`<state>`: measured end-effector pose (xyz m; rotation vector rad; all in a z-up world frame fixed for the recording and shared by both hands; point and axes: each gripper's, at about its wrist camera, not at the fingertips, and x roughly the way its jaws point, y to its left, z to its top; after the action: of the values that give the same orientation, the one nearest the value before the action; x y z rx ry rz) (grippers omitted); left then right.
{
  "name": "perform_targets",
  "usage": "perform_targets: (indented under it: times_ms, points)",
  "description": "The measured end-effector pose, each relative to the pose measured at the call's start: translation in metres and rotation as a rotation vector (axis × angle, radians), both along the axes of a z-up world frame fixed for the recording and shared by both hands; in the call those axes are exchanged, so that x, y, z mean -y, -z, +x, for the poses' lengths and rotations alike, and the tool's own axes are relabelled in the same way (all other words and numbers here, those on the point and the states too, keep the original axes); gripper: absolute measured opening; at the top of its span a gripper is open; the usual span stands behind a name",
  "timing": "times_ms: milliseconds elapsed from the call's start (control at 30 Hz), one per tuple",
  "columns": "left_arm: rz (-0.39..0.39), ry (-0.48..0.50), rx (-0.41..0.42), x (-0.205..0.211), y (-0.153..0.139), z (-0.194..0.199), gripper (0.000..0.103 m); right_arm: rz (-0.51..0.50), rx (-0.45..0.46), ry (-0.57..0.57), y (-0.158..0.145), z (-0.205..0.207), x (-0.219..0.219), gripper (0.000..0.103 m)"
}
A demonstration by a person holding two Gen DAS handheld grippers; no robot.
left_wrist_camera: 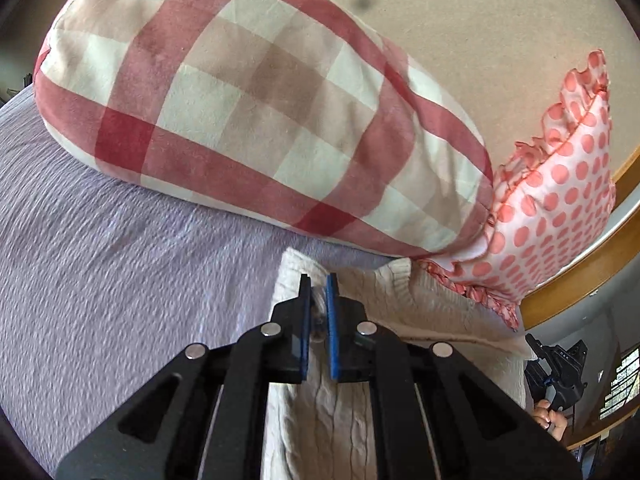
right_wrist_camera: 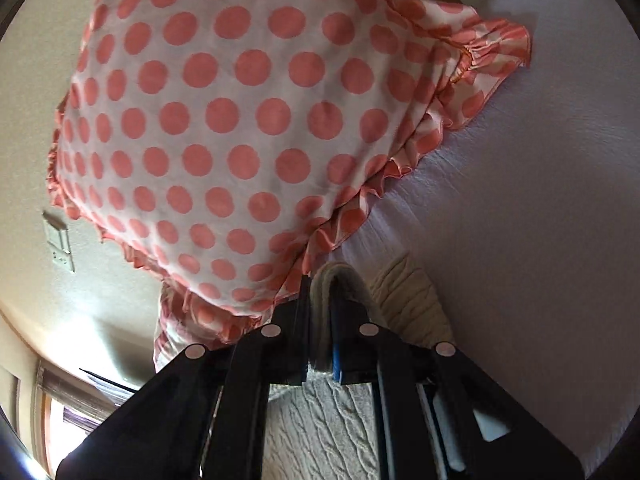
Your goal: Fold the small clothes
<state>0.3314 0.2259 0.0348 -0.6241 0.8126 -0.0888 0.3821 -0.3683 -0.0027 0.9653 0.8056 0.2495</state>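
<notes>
A cream cable-knit sweater [left_wrist_camera: 436,308] lies on the lavender bedspread [left_wrist_camera: 120,280], its far edge against the pillows. My left gripper [left_wrist_camera: 319,284] is shut on a fold of the sweater near that edge. In the right wrist view my right gripper [right_wrist_camera: 320,284] is shut on a thick rolled edge of the same sweater [right_wrist_camera: 404,292], close under the polka-dot pillow [right_wrist_camera: 240,120]. My right gripper also shows in the left wrist view [left_wrist_camera: 556,376], at the far right in a hand.
A red-and-white checked pillow [left_wrist_camera: 260,112] leans on the beige wall behind the sweater. The polka-dot pillow with a ruffle [left_wrist_camera: 560,200] stands to its right. A wooden bed frame [left_wrist_camera: 580,276] runs along the right. Lavender bedspread [right_wrist_camera: 520,200] extends right of the sweater.
</notes>
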Motion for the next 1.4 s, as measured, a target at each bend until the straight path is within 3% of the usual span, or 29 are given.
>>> perform_targets:
  times_ms: [100, 200, 233, 300, 333, 367, 467, 633, 733, 800, 867, 967, 1033, 1133, 1167, 1200, 1267, 1400]
  points:
    - [-0.021, -0.032, -0.023, -0.010, 0.007, 0.016, 0.007, 0.049, -0.125, -0.018, 0.020, 0.020, 0.001, 0.010]
    - [-0.028, -0.046, 0.006, -0.016, 0.001, 0.012, 0.011, 0.122, -0.133, -0.037, 0.022, 0.023, 0.006, 0.018]
    - [-0.022, -0.049, 0.025, -0.018, -0.004, 0.007, 0.012, 0.145, -0.114, -0.043, 0.019, 0.022, 0.008, 0.025]
    - [-0.019, -0.050, 0.064, -0.022, -0.016, -0.006, 0.027, 0.124, -0.058, 0.014, 0.004, 0.013, 0.017, 0.061]
    - [-0.020, -0.047, 0.082, -0.023, -0.021, -0.014, 0.031, 0.100, 0.001, 0.057, -0.006, 0.002, 0.023, 0.085]
    - [-0.021, -0.037, 0.096, -0.023, -0.025, -0.023, 0.036, 0.089, 0.064, 0.069, -0.016, -0.007, 0.026, 0.089]
    - [-0.030, 0.043, 0.128, -0.012, -0.034, -0.049, 0.043, 0.037, 0.139, -0.024, -0.034, -0.030, 0.016, 0.089]
    - [-0.002, 0.181, 0.149, 0.024, -0.030, -0.067, 0.056, -0.013, 0.142, -0.260, -0.027, -0.052, -0.031, 0.089]
    - [0.054, 0.165, 0.043, 0.035, -0.009, -0.049, 0.057, -0.149, 0.055, -0.256, -0.010, -0.048, -0.047, 0.089]
    - [0.116, 0.126, -0.049, 0.035, 0.010, -0.037, 0.057, -0.178, 0.093, -0.251, -0.007, -0.050, -0.049, 0.089]
    - [0.147, 0.106, -0.041, 0.031, 0.014, -0.040, 0.057, -0.188, 0.116, -0.258, -0.009, -0.055, -0.050, 0.089]
    - [0.050, 0.072, -0.046, 0.013, 0.015, -0.048, 0.057, -0.143, 0.155, -0.252, -0.006, -0.059, -0.042, 0.089]
    - [0.034, 0.055, -0.052, 0.005, 0.017, -0.048, 0.057, -0.112, 0.159, -0.239, -0.004, -0.058, -0.038, 0.089]
    - [-0.034, 0.094, -0.054, 0.005, 0.025, -0.041, 0.054, -0.106, 0.166, -0.235, -0.007, -0.060, -0.037, 0.089]
    - [-0.043, 0.112, -0.054, 0.008, 0.025, -0.038, 0.051, -0.104, 0.168, -0.233, -0.007, -0.060, -0.037, 0.090]
    - [-0.070, 0.144, -0.065, 0.011, 0.027, -0.033, 0.036, -0.100, 0.170, -0.229, -0.006, -0.059, -0.038, 0.090]
    - [-0.145, 0.158, -0.100, 0.013, 0.036, -0.027, 0.022, -0.085, 0.175, -0.224, -0.006, -0.060, -0.036, 0.090]
    - [-0.269, 0.139, -0.103, 0.007, 0.030, -0.029, 0.014, -0.043, 0.193, -0.210, -0.008, -0.062, -0.031, 0.090]
